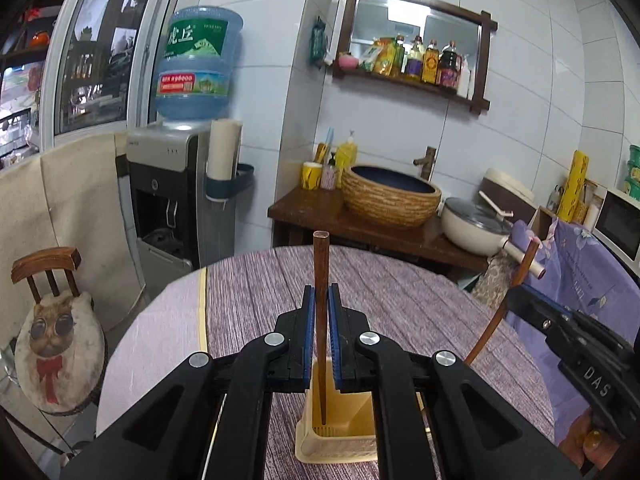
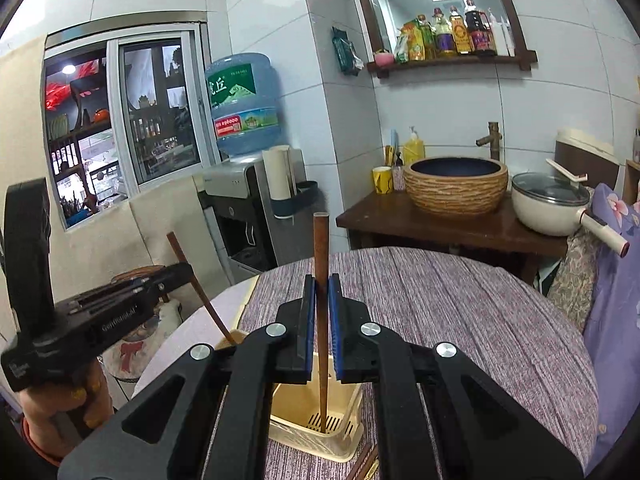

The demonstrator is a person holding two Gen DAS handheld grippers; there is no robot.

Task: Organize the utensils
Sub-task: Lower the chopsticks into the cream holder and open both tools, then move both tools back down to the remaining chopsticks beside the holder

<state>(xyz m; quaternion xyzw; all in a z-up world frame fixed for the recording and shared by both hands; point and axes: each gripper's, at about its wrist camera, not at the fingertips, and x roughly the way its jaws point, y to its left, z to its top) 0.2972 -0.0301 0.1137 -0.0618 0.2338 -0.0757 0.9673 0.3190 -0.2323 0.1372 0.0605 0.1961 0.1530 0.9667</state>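
Bright, even indoor light; sharp centres, fisheye bending and dark corners, window perhaps slightly blurred.

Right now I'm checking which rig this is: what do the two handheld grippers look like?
Both are matte black plastic. Each has two angular linkage arms with round silver pivot pins and blue ribbed pads on the fingers. The left gripper body carries small white lettering; the right gripper reads "DAS". No cables show. Painted nails show on both hands.
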